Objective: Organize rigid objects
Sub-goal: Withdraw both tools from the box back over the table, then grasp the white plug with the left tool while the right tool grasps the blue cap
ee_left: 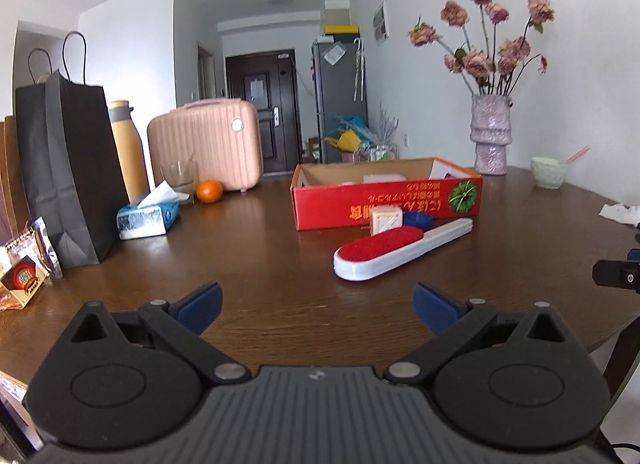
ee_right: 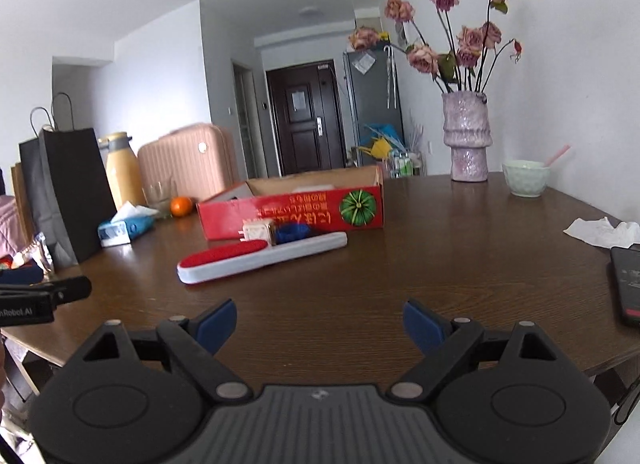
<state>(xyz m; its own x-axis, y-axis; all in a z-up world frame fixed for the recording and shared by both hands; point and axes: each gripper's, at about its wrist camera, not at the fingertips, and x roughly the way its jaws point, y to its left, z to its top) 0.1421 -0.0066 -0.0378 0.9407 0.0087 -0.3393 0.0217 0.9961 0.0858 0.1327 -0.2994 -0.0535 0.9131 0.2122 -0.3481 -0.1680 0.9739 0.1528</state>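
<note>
Wide-apart right gripper (ee_right: 318, 324) jaws, lint brush (ee_right: 256, 258) beyond

We held the right gripper (ee_right: 319, 322) wide open and empty over the brown table (ee_right: 460, 248); a lint brush (ee_right: 256, 258) lay left of centre, before the red box (ee_right: 292, 208).

Brush (ee_left: 400, 252) before box (ee_left: 384, 204) (cube (ee_left: 385, 221) between)

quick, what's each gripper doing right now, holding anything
left gripper: open, holding nothing, over the table.
right gripper: open, holding nothing, over the table.
</note>
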